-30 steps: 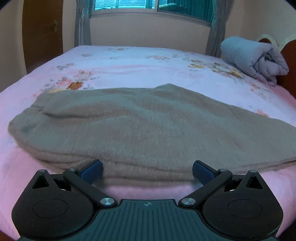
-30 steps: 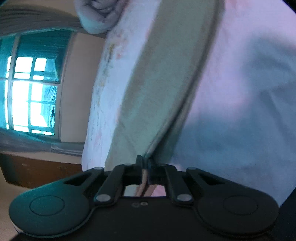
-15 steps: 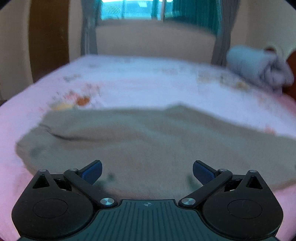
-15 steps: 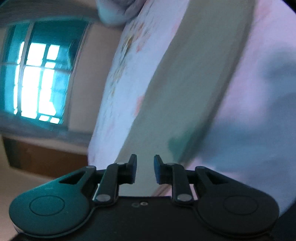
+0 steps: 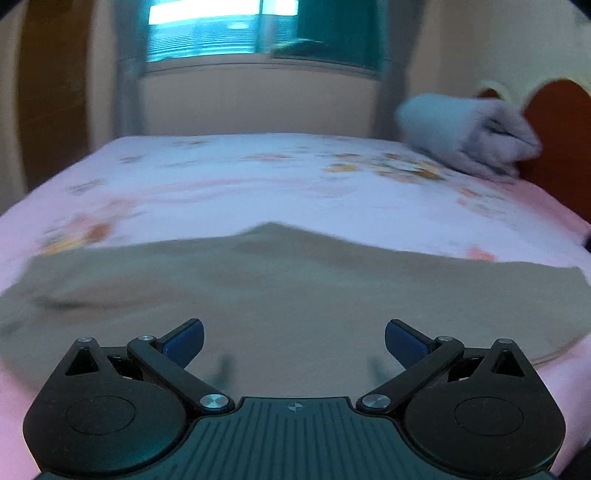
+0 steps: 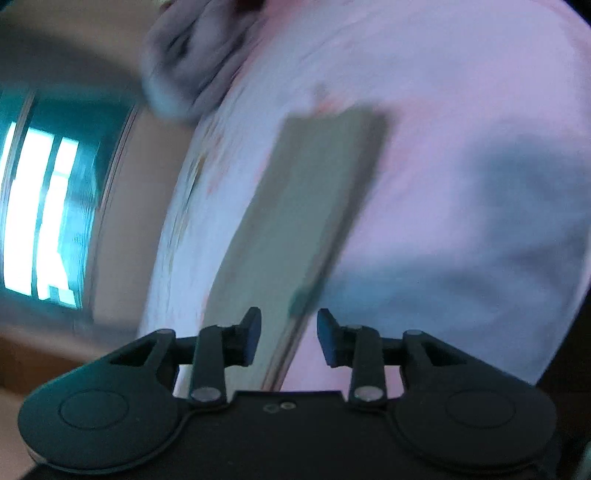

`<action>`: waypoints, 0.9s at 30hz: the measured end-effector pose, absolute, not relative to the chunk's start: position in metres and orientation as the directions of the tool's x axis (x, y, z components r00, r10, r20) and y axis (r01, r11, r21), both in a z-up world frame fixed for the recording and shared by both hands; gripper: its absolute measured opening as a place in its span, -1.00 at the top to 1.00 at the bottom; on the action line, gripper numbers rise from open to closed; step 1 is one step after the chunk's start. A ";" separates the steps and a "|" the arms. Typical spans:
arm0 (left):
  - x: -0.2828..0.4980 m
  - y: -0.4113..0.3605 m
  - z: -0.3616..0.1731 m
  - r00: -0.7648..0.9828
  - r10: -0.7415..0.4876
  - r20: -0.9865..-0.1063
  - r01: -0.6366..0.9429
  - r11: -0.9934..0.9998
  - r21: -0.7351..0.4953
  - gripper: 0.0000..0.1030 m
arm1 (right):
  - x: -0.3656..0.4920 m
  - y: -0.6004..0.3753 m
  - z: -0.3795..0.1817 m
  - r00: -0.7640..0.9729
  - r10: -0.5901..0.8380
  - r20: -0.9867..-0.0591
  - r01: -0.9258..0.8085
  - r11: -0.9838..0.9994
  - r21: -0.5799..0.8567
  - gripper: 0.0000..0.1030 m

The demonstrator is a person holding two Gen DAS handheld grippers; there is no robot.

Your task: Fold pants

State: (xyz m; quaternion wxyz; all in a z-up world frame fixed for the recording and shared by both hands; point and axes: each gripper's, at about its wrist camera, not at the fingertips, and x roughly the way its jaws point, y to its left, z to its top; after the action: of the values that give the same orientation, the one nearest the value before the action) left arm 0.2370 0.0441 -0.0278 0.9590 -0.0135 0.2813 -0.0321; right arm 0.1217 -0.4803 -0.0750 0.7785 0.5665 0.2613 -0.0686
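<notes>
The grey-brown fleece pants lie folded lengthwise across the near part of the pink floral bed. My left gripper is wide open and empty, hovering over the pants' near edge. In the right wrist view, which is rolled sideways, the pants run away from me as a long strip. My right gripper is open with the pants' edge between its fingers, not clamped.
A rolled grey blanket lies at the far right by the red-brown headboard; it also shows in the right wrist view. A window with curtains is behind the bed. A wooden door is at the far left.
My right gripper has opened and let go of the pants' edge, then pulled back. My left gripper, open throughout, has risen and moved in over the pants.
</notes>
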 end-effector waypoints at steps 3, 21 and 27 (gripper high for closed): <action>0.257 -0.007 -0.045 0.807 -0.104 -0.581 0.119 0.993 -0.013 -1.00 | 0.109 -0.499 -0.082 0.867 0.159 -0.472 0.409 0.313 0.857 0.45; 0.253 -0.176 -0.070 0.749 -0.129 -0.649 0.229 0.971 0.071 -1.00 | 0.122 -0.525 -0.087 0.903 0.117 -0.413 0.358 0.325 0.875 0.43; 0.237 -0.175 -0.076 0.786 -0.107 -0.608 0.166 0.985 0.041 -1.00 | 0.119 -0.541 -0.088 0.917 0.074 -0.393 0.352 0.316 0.881 0.43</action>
State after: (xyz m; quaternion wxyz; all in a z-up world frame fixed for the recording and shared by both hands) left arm 0.2375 -0.1755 -0.0757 0.9440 0.0463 0.3187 -0.0724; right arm 0.1185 -0.5406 -0.0880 0.7901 0.5781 0.1840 -0.0880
